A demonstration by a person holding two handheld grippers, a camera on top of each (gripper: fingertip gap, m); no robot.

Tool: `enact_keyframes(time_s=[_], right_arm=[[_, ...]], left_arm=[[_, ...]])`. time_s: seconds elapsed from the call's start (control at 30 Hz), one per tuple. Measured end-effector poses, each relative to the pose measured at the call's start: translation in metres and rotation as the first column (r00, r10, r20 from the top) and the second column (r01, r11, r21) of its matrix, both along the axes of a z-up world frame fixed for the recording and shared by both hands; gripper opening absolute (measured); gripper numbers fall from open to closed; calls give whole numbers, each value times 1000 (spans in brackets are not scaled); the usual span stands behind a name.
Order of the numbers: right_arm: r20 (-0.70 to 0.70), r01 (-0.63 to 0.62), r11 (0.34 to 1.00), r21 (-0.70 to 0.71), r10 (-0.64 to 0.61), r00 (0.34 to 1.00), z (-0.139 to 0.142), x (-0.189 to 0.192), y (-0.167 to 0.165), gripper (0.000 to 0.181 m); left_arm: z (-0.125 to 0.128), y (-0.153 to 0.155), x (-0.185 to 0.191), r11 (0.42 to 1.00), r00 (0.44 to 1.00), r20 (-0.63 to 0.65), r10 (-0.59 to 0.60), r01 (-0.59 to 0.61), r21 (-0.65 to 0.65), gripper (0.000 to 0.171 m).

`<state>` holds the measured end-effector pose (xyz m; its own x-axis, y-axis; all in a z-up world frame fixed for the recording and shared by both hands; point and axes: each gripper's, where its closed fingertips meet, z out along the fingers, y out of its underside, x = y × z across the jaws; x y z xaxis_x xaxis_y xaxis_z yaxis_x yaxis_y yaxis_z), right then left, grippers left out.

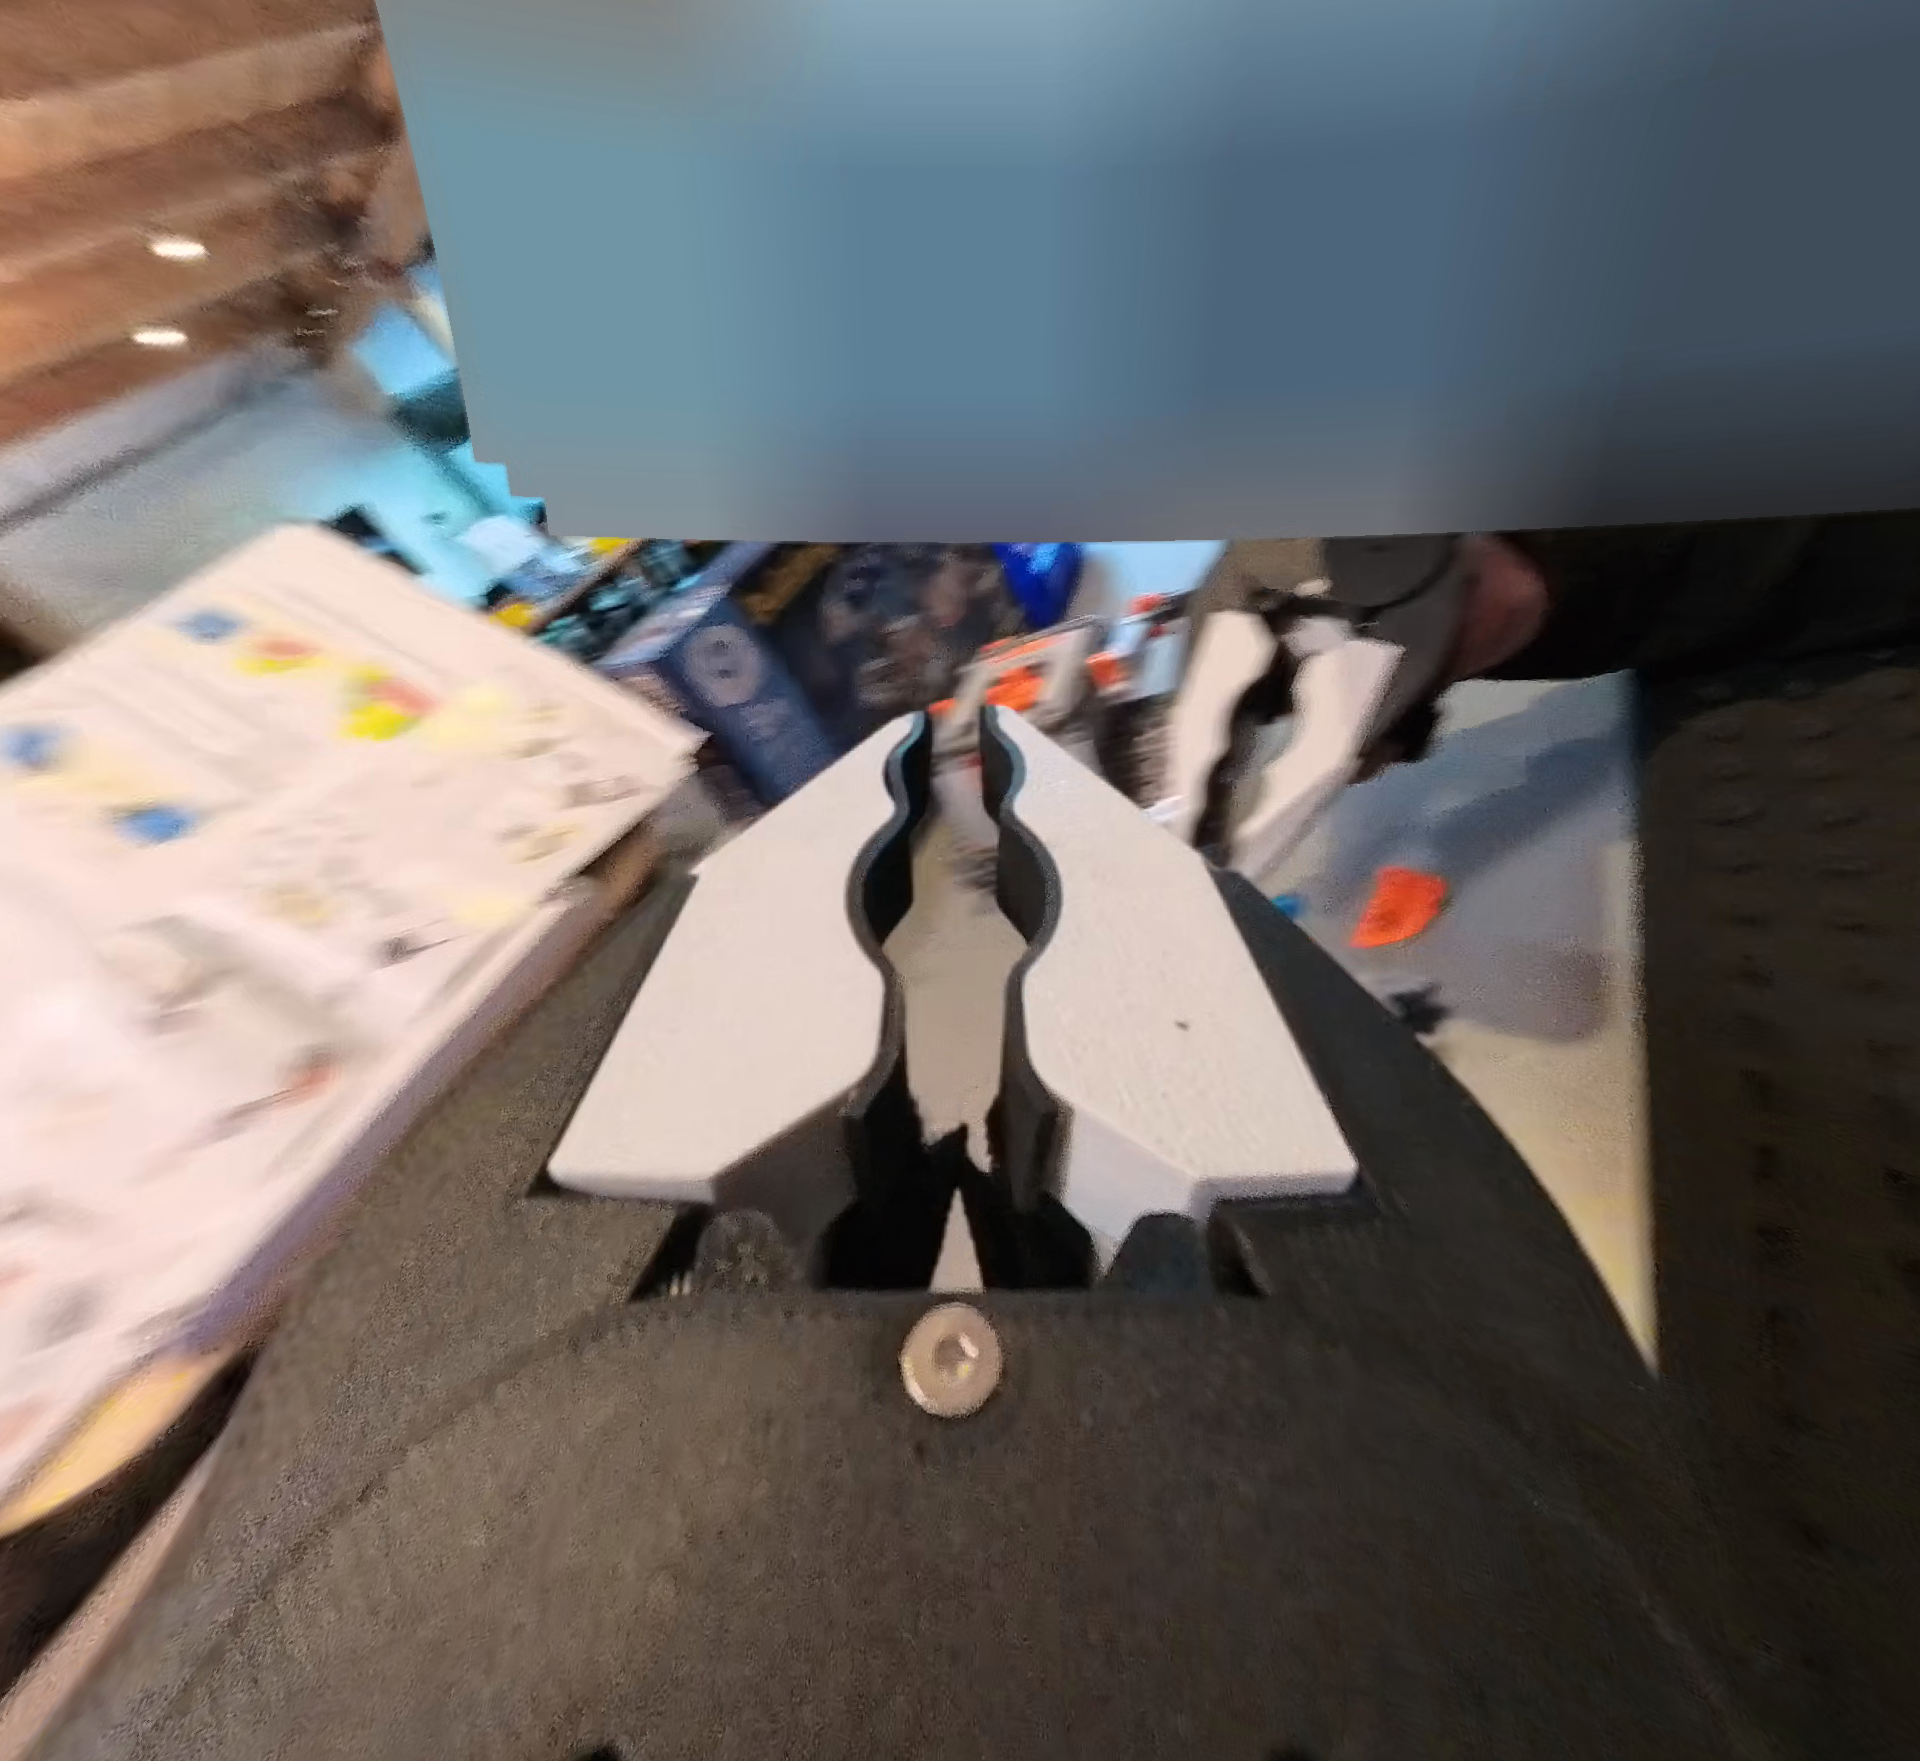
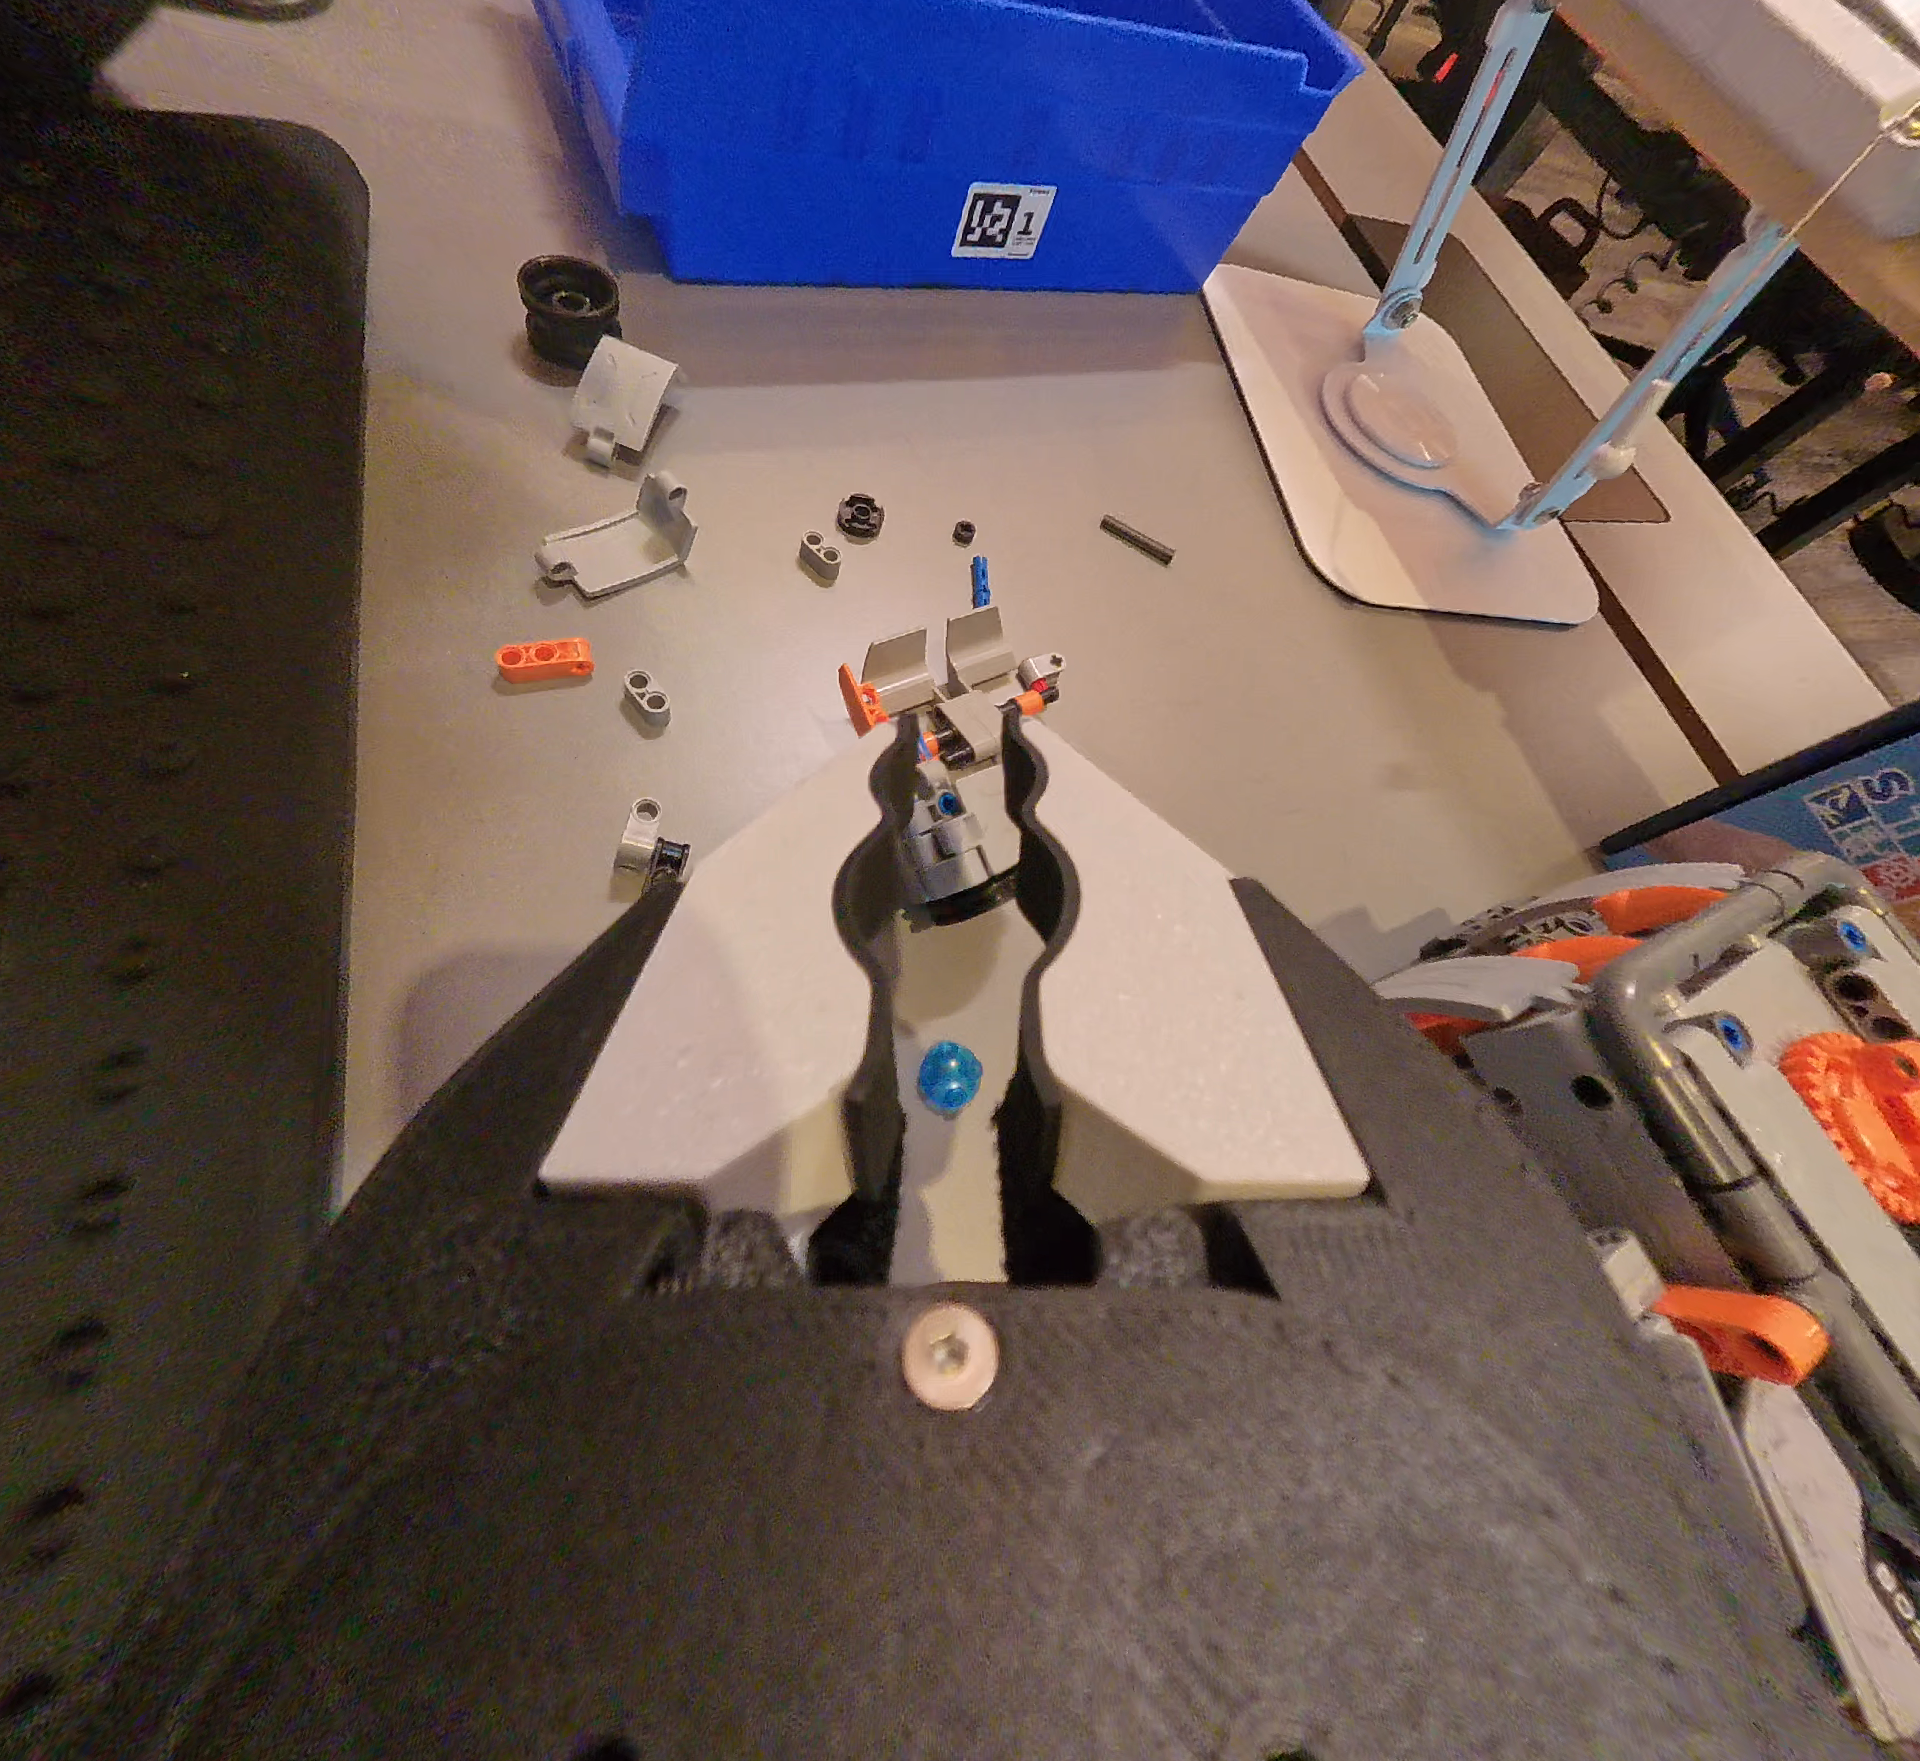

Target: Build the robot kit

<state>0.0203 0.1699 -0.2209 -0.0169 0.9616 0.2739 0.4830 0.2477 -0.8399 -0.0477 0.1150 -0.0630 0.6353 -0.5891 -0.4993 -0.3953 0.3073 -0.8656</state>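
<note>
Right gripper (image 2: 951, 724) clamped on small brick assembly (image 2: 940, 703), light, stiff, fragile at joints; left gripper (image 1: 954, 724) nearly together, empty

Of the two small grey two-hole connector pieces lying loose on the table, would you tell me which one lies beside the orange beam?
The left grey connector, just right of the orange beam; the other grey connector lies farther back beside a black round piece.
</note>
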Motion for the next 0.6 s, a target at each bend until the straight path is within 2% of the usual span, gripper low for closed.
enact_keyframes(time_s=[0.1,0.17,0.23,0.3,0.4,0.6], right_arm=[[5,0,1000,0,0,1000,-1,0,0,14],[0,-1,1000,-3,1,1000,0,0,0,14],[-2,-3,1000,-5,3,1000,1,0,-1,14],[7,-6,1000,-14,6,1000,-2,-1,-2,15],[22,-8,1000,-16,8,1000,-5,-1,-2,15],[16,-10,1000,-13,10,1000,-3,-1,-3,16]], left_arm=[[36,3,-72,961,957,-99,274,-269,60,12],[45,3,-115,920,910,-146,389,-390,19,15],[41,4,-149,884,871,-202,448,-465,-49,15],[27,9,-181,823,821,-268,504,-551,-140,16],[-10,20,-225,701,744,-390,542,-657,-279,19],[-81,42,-274,530,664,-593,455,-737,-419,26]])
